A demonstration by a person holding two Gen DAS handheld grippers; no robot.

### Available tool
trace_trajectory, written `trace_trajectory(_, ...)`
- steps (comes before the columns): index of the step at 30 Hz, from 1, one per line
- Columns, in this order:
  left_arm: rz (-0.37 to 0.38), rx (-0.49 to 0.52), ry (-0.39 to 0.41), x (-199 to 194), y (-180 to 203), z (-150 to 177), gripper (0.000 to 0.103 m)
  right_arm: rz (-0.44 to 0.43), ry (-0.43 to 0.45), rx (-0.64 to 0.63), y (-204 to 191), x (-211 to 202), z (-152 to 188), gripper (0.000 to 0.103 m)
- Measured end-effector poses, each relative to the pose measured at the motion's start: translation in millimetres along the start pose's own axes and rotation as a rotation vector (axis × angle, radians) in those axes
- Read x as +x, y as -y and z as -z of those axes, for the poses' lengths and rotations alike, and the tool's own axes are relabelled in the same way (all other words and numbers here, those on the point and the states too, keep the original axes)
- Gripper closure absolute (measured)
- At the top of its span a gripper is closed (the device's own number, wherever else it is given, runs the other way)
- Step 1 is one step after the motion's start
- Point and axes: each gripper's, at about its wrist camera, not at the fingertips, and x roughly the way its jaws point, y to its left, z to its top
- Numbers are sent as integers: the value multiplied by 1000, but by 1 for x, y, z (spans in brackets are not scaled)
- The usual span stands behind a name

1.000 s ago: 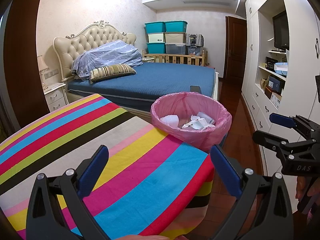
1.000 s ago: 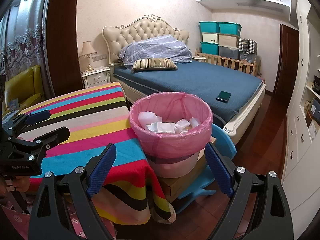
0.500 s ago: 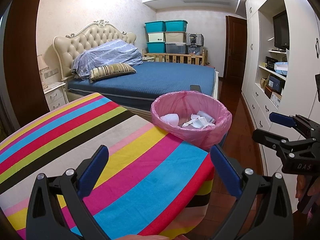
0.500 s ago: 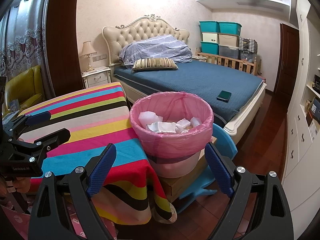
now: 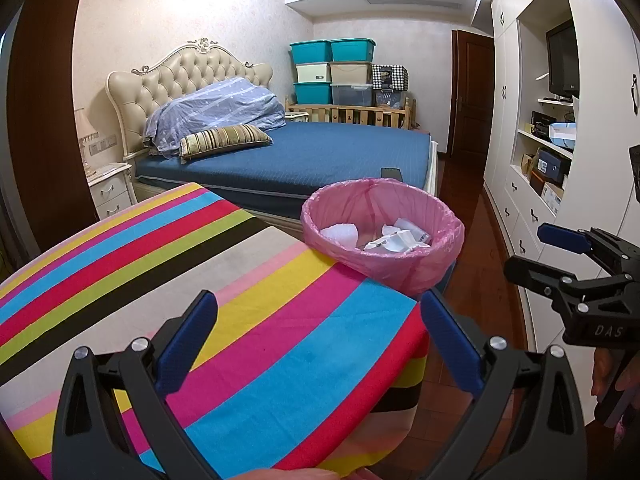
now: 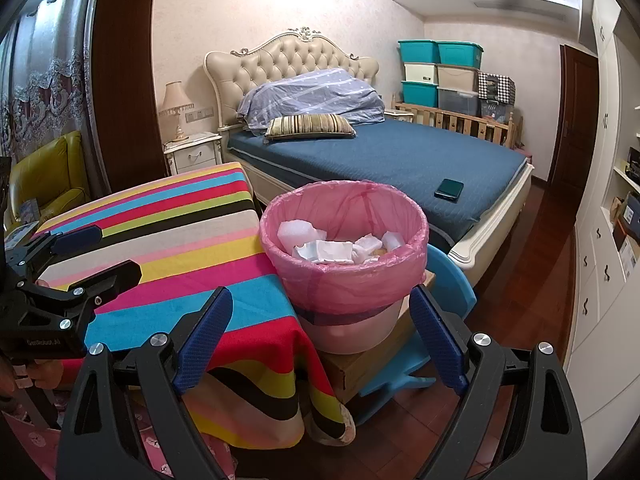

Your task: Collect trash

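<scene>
My L gripper (image 5: 320, 340) wide, empty, over striped table (image 5: 200, 280). R gripper (image 6: 322, 332) wide, empty, facing bin (image 6: 344, 264). Trash (image 6: 332, 250) inside bin, beside table edge.

A bedroom with pale patterned walls (image 6: 320, 4) and dark wood floor (image 6: 548, 248); a bed (image 6: 392, 160) with tufted cream headboard (image 6: 288, 60) and blue cover; a lamp (image 6: 175, 108) on the white nightstand (image 6: 194, 156); stacked storage bins (image 6: 438, 72) in the far corner; white built-in cabinets (image 5: 516, 92) along one wall; a dark door (image 5: 470, 92); a yellow armchair (image 6: 48, 176) by lace curtains (image 6: 44, 80).
</scene>
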Motion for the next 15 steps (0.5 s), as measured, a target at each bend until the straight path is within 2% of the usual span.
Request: trace_trajectory(15,-1,1,-4,0,-1,4,5,0,-2,2,-1,1,1,19)
